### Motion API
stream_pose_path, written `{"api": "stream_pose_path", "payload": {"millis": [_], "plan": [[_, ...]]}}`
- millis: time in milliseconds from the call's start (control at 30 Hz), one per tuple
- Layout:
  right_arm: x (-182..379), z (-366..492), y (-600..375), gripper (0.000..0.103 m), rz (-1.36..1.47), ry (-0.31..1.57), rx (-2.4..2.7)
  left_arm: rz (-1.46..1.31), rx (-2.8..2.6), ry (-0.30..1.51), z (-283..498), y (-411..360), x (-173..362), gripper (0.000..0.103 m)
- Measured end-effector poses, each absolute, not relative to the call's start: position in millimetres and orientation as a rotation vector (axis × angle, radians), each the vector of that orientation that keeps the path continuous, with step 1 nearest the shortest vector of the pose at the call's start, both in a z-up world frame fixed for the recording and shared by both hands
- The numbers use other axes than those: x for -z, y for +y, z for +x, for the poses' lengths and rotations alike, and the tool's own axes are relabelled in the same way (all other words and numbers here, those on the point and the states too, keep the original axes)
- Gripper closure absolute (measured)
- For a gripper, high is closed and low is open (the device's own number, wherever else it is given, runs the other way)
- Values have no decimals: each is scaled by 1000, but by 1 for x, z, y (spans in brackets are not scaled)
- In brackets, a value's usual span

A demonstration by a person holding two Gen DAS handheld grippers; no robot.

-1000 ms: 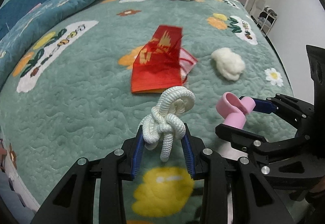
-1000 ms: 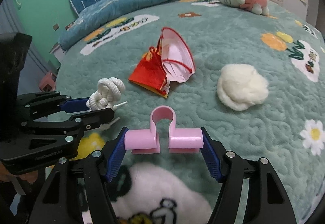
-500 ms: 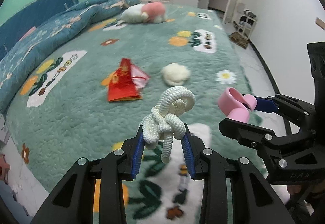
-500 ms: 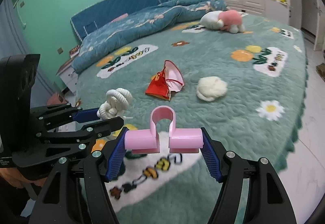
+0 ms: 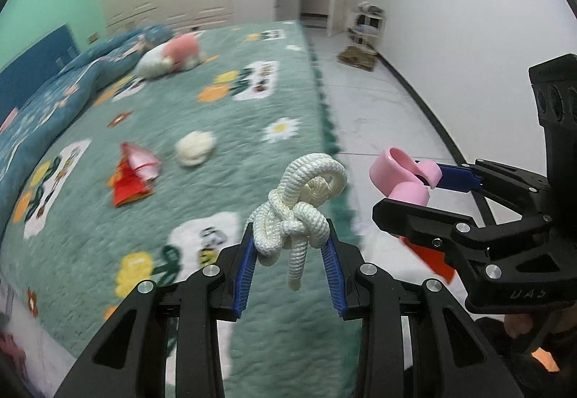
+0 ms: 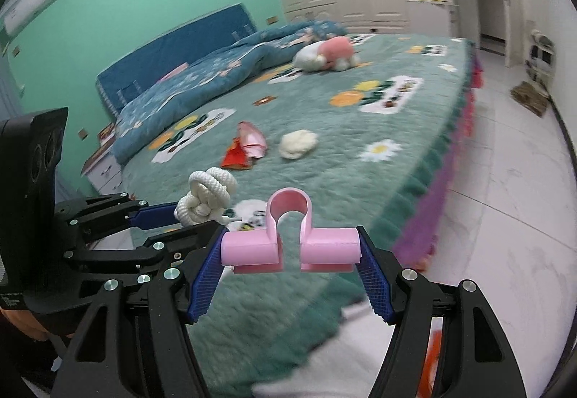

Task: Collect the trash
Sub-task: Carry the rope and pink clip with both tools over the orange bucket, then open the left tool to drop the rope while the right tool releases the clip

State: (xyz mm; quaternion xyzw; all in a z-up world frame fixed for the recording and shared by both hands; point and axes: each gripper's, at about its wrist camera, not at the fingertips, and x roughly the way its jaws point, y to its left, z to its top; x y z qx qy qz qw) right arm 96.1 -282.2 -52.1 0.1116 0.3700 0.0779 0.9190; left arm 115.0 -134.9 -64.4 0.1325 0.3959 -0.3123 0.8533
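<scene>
While claws hang over green quilt edge | left claw clamps rope knot | right claw clamps pink clip

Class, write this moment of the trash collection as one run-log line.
left gripper: shut on white rope knot | right gripper: shut on pink clip | on bed: red packet, white wad

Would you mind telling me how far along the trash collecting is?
Two pieces are off the bed and in hand: the left tool grips a knotted white rope, the right tool a pink clip. Still lying on the bedspread: the red packet and the white fluffy ball.
</scene>
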Motion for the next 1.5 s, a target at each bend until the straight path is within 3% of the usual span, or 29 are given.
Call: {"api": "stream_pose_path", "payload": {"millis": [667,1167,1300,1467,1500], "plan": [[92,-77,-471,35,461,720,296,527,1092,856,29,-337,107,66],[155,-105,-552,35,571,803,454,644,1189,1026,34,-435,187,64],[162,-102,-557,35,583,811,467,684,1199,1021,30,-450,195,59],[169,-98,-563,35,598,816,485,713,1197,999,25,-460,196,44],[169,-97,-564,35,599,818,485,713,1195,996,25,-460,196,34]]}}
